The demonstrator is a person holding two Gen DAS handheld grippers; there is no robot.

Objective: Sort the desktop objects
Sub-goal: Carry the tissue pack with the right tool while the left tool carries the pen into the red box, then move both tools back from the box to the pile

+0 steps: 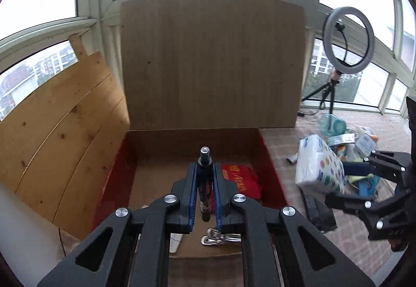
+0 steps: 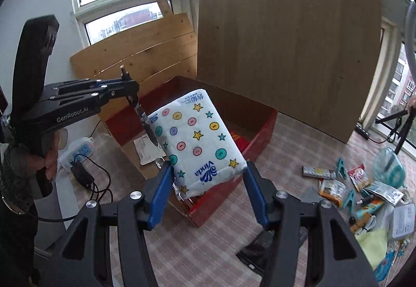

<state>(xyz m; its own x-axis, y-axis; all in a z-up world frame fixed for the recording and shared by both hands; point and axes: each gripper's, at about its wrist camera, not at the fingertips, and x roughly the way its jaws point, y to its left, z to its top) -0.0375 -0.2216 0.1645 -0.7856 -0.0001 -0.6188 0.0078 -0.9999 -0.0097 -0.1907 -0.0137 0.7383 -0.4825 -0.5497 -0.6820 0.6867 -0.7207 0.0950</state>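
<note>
A pen (image 1: 204,183) is pinched tight between the blue pads of the left claw (image 1: 205,198). It hangs over a red box (image 1: 270,157), above some metal clips (image 1: 218,237) and a red packet (image 1: 240,180) on the box floor. The right claw (image 2: 208,183) squeezes a white pack of tissues (image 2: 197,138) with stars and dots, in the air over the box's near edge. A pile of small things (image 2: 364,190) lies on the checked cloth (image 2: 197,248), well apart to the right. A ring light (image 1: 348,34) stands by the window.
</note>
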